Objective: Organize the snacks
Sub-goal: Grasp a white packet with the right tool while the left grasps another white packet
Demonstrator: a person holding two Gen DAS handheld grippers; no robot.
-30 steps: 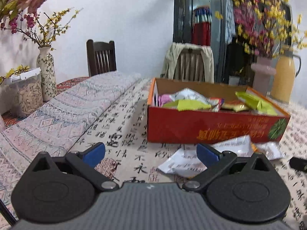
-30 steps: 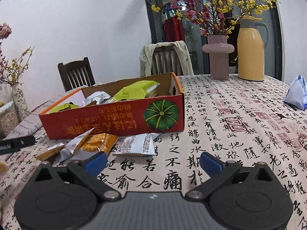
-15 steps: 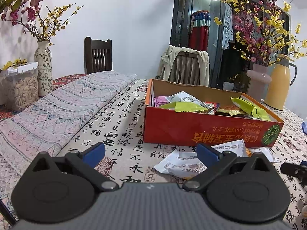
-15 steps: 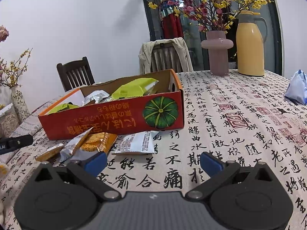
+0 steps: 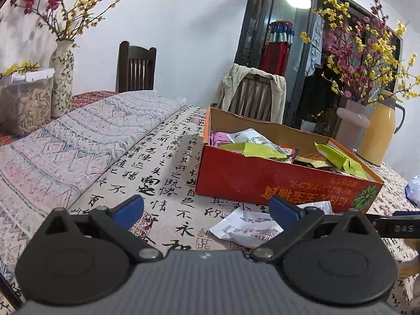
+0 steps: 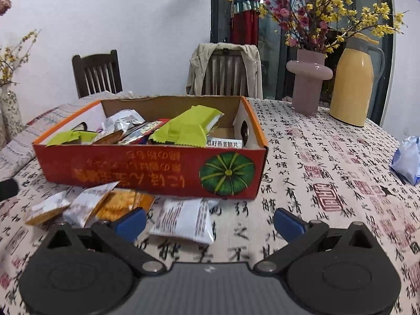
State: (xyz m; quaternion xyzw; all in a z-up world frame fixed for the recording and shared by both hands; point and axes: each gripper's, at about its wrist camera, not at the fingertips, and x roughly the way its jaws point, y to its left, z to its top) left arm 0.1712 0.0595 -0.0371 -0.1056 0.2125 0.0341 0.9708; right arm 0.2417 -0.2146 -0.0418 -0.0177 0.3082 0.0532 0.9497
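A red cardboard box (image 5: 275,181) (image 6: 147,173) holds several snack packets, among them green ones (image 6: 186,128). Loose packets lie on the table in front of it: a white one (image 6: 183,220) (image 5: 246,227), a silver one (image 6: 86,204), an orange cracker pack (image 6: 118,204) and a small one (image 6: 44,208). My left gripper (image 5: 206,210) is open and empty, low over the table left of the box. My right gripper (image 6: 210,221) is open and empty just above the white packet.
A pink vase (image 6: 308,81) and a yellow thermos (image 6: 351,78) stand behind the box at right. A blue-white bag (image 6: 407,157) lies far right. A folded patterned cloth (image 5: 65,147), a jar (image 5: 25,99) and a flowered vase (image 5: 61,76) are at left. Chairs stand behind.
Both grippers have moved closer to the box and the loose packets. The right one has risen and now looks down into the box. Both stayed open.
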